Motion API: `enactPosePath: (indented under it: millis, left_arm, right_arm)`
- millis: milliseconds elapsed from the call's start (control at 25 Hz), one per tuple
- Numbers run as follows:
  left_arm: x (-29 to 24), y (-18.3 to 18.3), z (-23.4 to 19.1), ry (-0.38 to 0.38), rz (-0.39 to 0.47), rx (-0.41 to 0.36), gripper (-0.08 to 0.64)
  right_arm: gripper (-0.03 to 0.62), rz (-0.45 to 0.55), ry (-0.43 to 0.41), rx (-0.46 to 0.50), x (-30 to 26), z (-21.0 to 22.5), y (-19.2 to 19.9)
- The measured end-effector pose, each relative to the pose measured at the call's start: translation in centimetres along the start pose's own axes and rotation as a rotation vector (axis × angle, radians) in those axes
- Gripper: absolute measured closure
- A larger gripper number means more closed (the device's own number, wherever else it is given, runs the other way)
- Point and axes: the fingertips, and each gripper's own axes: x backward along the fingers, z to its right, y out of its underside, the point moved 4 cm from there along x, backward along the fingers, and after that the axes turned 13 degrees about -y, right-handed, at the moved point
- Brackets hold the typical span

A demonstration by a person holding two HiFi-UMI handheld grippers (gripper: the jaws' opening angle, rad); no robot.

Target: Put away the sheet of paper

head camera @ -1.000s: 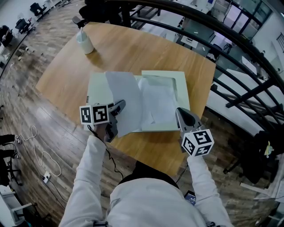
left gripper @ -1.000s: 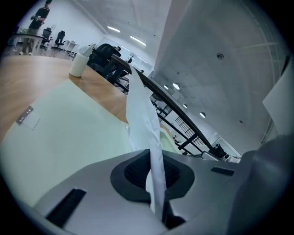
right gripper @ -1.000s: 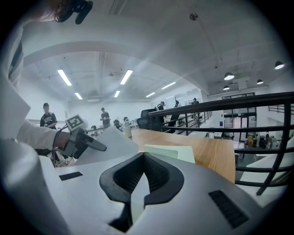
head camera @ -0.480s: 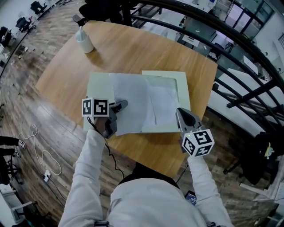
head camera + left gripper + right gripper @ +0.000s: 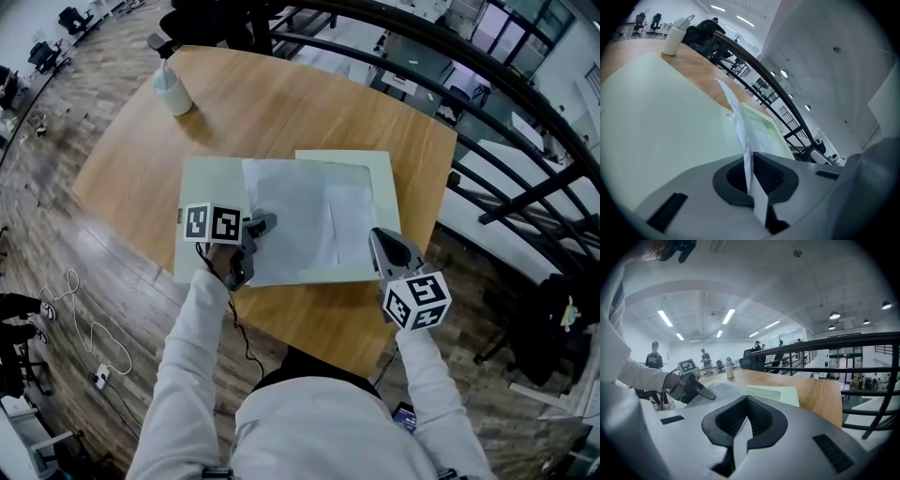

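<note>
1. The bottle (image 5: 173,89) stands at the far left corner of the surface (image 5: 281,112), well apart from everything else, as it did a second ago.
2. The left gripper (image 5: 265,223) has sunk and edged toward the folder (image 5: 206,183) since then. Its fingers pinch the near left edge of the sheet (image 5: 300,220). In the left gripper view the paper runs edge-on between the pads and away toward the folder.
3. A second ago the left part of the sheet stood lifted and curled. Now the sheet lies almost flat across the open folder, covering the fold and most of the recess in the right half. The left half shows bare green beside it.
4. The right gripper (image 5: 375,236) has kept its place. Its fingers are pressed together, with the tips over the folder's near right margin. They are just right of the sheet and apart from it. I cannot tell whether they touch the folder.
</note>
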Motion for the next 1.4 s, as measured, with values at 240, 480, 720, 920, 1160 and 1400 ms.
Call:
enactPosePath:
  millis: [240,480,720,920,1160,1400]
  left_arm:
    - [-1.4,-0.1,0.8,-0.009,-0.021,-0.024,0.545]
    - [-2.6,-0.2,1.7,-0.007,-0.032,-0.029,0.544]
    - [-3.9,-0.1,2.9,-0.008,-0.043,-0.047,0.543]
    - [-4.8,-0.1,3.4,-0.006,-0.051,-0.056,0.543]
    - [-5.8,0.1,4.6,0.014,-0.061,-0.069,0.544]
    - [-6.9,0.1,5.7,0.027,-0.072,-0.084,0.543]
  right_arm:
    - [0.565,0.004,0.001,0.005,-0.3,-0.1,-0.3]
    - [0.565,0.001,0.002,0.009,-0.4,-0.2,-0.3]
    - [0.565,-0.001,0.001,0.007,-0.3,-0.3,-0.2]
    - [0.565,0.001,0.004,0.007,-0.4,-0.4,-0.2]
    - [0.565,0.002,0.017,0.004,0.1,-0.3,0.0]
    - [0.565,0.005,0.032,-0.001,0.5,0.1,0.0]
